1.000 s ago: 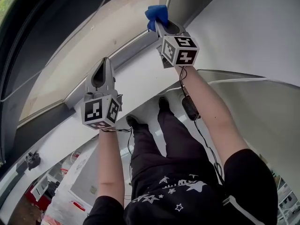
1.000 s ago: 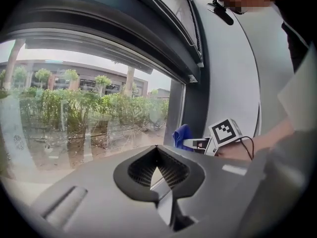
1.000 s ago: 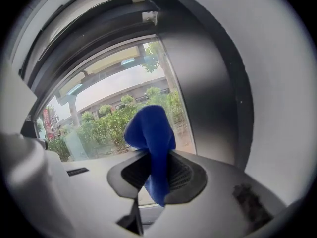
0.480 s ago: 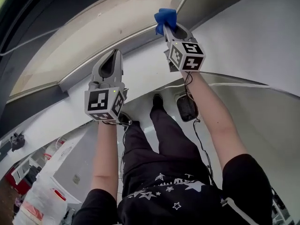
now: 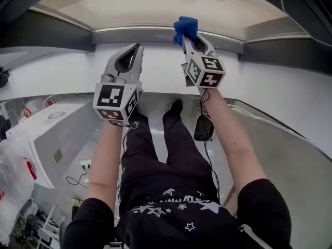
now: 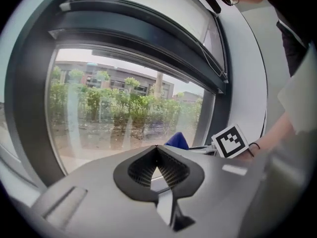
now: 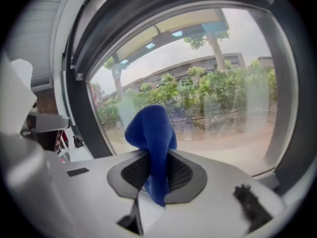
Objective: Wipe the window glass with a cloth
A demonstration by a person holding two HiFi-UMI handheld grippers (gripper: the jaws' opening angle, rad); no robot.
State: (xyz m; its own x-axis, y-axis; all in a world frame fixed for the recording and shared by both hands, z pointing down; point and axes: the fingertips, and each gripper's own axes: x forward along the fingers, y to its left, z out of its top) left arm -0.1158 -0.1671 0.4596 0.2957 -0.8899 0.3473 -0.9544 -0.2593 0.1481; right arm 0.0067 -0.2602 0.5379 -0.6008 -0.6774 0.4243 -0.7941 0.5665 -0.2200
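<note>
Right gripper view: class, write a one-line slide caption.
A blue cloth clamped in the right tool, facing the window glass.

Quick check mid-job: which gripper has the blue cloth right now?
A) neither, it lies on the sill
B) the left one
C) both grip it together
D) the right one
D: the right gripper is shut on the blue cloth, while the left gripper has its jaws together with nothing between them.

Left gripper (image 5: 138, 46) rose level with right gripper (image 5: 185, 37).
</note>
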